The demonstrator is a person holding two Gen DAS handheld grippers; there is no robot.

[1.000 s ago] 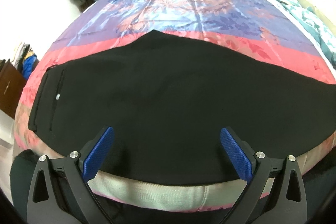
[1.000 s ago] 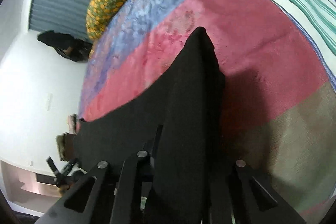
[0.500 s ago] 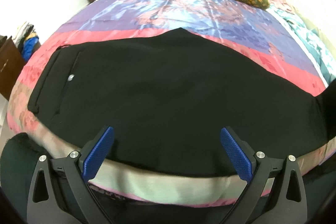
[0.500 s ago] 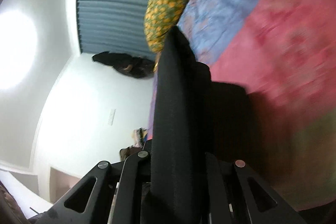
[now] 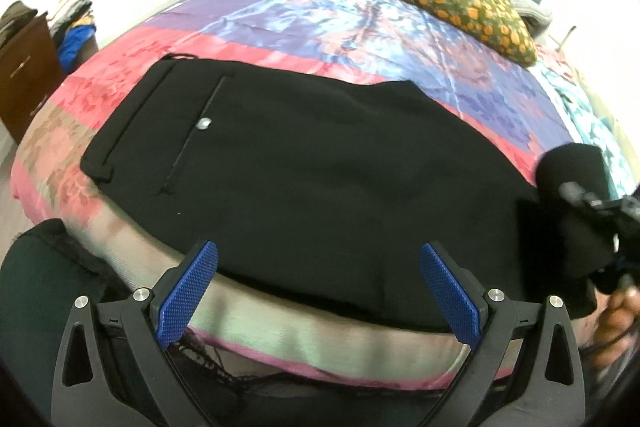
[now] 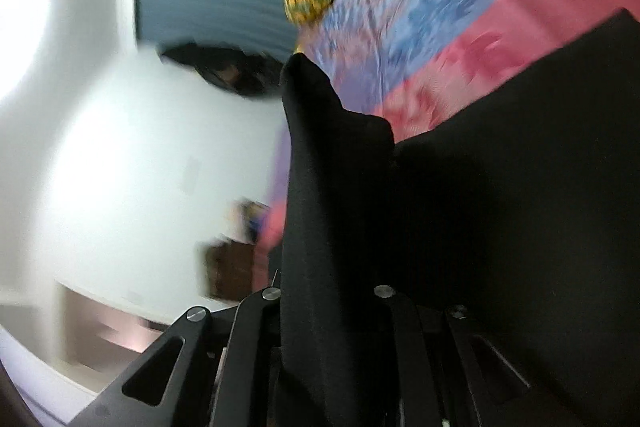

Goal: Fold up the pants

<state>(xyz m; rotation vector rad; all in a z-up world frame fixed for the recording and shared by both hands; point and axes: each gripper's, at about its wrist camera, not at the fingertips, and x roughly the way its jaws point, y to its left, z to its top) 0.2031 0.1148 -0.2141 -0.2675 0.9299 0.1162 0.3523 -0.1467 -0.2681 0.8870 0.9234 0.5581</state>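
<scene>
Left gripper (image 5: 318, 291) hangs wide open over the black pants (image 5: 312, 163) on the bed (image 5: 360, 15); right gripper (image 6: 328, 311) is clamped on a lifted pants end.

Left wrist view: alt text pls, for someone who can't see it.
Black pants lie flat on a colourful bedspread, with the open left gripper at their near edge, holding nothing. At the right edge the right gripper lifts one end of the pants.

left hand-held gripper (image 5: 318, 293): black frame | blue textured pads (image 5: 188, 297) | silver screws
</scene>
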